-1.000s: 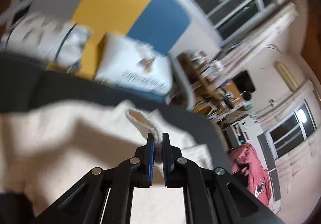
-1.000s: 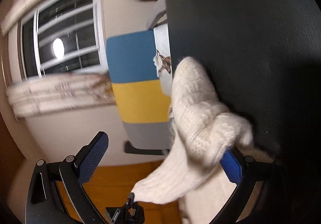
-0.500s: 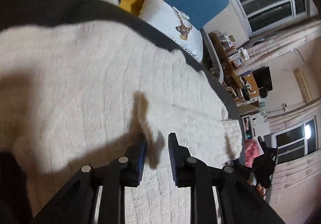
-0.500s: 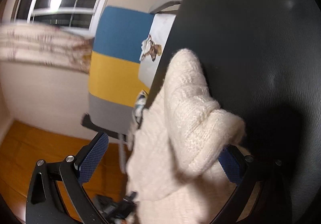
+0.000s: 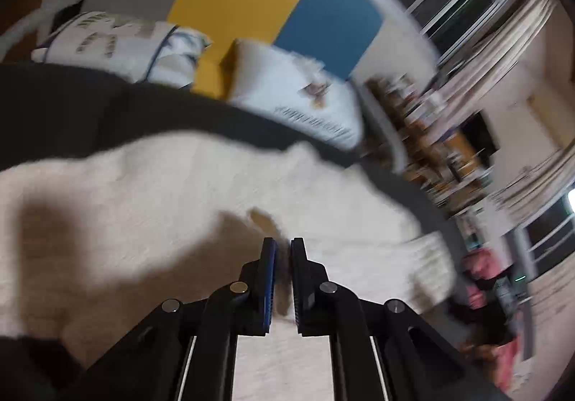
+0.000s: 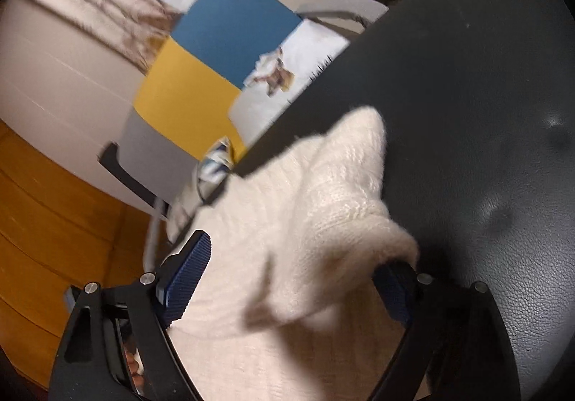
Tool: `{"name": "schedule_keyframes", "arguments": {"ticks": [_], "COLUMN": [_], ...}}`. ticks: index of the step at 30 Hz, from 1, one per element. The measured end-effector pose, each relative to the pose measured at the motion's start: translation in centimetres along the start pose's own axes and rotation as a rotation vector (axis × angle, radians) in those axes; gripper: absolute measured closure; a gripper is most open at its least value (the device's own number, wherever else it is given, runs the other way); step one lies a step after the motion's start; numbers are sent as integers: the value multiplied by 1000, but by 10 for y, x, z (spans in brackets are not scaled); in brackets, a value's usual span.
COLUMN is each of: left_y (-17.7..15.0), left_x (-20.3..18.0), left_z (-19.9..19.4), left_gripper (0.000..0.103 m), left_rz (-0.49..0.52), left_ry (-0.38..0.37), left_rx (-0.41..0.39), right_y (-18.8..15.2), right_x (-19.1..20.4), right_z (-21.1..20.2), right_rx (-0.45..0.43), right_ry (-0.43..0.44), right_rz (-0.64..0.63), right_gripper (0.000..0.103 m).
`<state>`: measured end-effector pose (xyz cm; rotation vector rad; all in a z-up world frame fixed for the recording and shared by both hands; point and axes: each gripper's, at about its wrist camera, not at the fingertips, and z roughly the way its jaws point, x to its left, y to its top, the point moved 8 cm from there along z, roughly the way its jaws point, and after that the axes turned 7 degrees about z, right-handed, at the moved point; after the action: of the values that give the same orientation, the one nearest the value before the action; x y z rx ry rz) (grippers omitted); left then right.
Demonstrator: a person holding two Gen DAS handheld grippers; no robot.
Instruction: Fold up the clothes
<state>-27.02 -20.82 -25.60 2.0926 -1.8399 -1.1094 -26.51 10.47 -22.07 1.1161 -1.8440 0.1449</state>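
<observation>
we are closing our left tool (image 5: 283, 250) back on the cream sweater (image 5: 179, 206) after briefly loosening; our right tool (image 6: 287, 278), wide, is narrowing around a fold.

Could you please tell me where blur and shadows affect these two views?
Left wrist view: room and pillows smeared by motion blur, a dark shadow on the sweater; the tool's fingers stay sharp. Right wrist view: milder blur, sweater folds partly soft, black seat sharp.

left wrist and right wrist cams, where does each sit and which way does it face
Left wrist: on the left gripper, angled down at the cream knit sweater; closing fingers show.
Right wrist: on the right gripper, facing a raised sweater fold on the black leather seat; closing fingers show.
Shared: sweater, seat, blue-yellow panel, dog-print pillow.
</observation>
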Motion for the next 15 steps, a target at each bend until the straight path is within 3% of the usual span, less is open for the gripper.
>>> {"name": "schedule_keyframes", "arguments": {"ticks": [3, 5, 8, 12, 15], "left_y": [-13, -18, -17, 4, 34], "left_x": [12, 15, 20, 16, -21], "left_z": [6, 6, -2, -30, -38], "left_gripper": [97, 96, 86, 83, 79], "left_rz": [-19, -36, -72, -15, 29], "left_ry": [27, 18, -1, 32, -94], "left_rx": [38, 54, 80, 27, 6], "right_y": [-4, -4, -1, -2, -9], "right_x": [-8, -12, -17, -22, -28], "right_z": [-1, -3, -11, -38, -64], "right_rx": [7, 12, 36, 60, 71], "right_ry": [-11, 28, 74, 123, 221], "right_rz": [15, 72, 156, 198, 251], "right_gripper": [15, 14, 13, 8, 3]}}
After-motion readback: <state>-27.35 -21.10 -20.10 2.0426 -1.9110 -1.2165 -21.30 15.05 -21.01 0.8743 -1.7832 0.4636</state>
